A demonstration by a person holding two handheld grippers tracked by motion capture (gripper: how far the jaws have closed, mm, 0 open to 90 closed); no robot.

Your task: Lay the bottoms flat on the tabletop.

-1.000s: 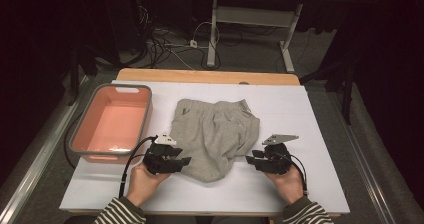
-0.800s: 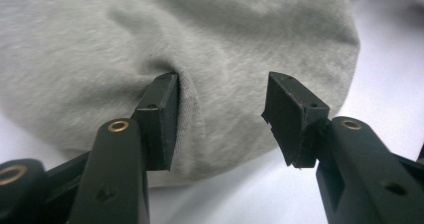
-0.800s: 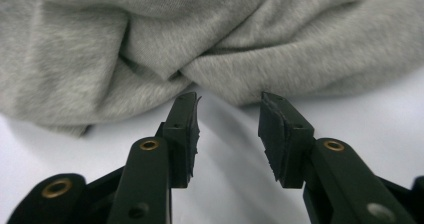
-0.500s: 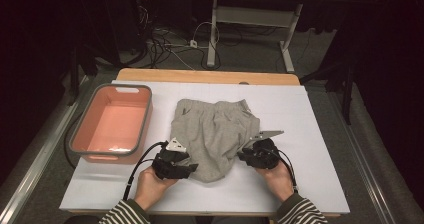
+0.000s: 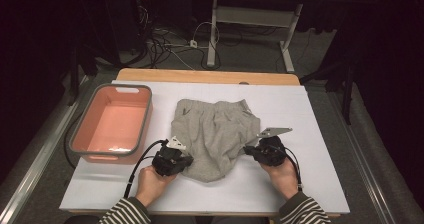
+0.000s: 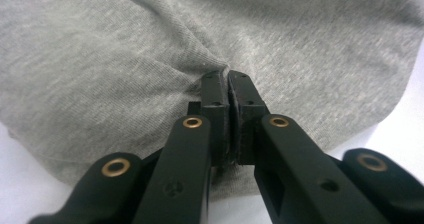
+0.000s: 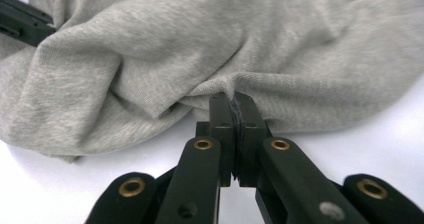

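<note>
A: Where is the grey garment [image 5: 215, 136]?

B: It lies on the white bench [image 5: 310, 184], in the middle, just beside the pink tub [image 5: 111, 126], which stands at its left. It looks like a pair of shorts, but the near part is bunched, so I cannot say its exact shape.

A: And the left gripper [image 5: 186, 161]?

B: From above, the person's left hand [image 5: 150, 184] and the black body cover the jaws, so there I cannot see the tips. In the left gripper view the left gripper [image 6: 227, 76] has its jaws pressed together on a small fold of the grey cloth; they have just been closing. The fabric puckers where the tips bite.

A: The right gripper [image 5: 248, 151]?

B: The same. In the right gripper view the right gripper [image 7: 233, 98] pinches a ridge of the garment [image 7: 210, 49] at its edge, with jaws that have just been closing. How much cloth is inside the pinch is hidden by the pads.

A: Anything else hard to read?

B: At the top left corner of the right gripper view, a black piece [image 7: 22, 19] is cut off by the frame. I think it is part of the other gripper, but I cannot be sure. The floor behind the bench is dark, with cables [image 5: 170, 44] that are difficult to follow.
</note>
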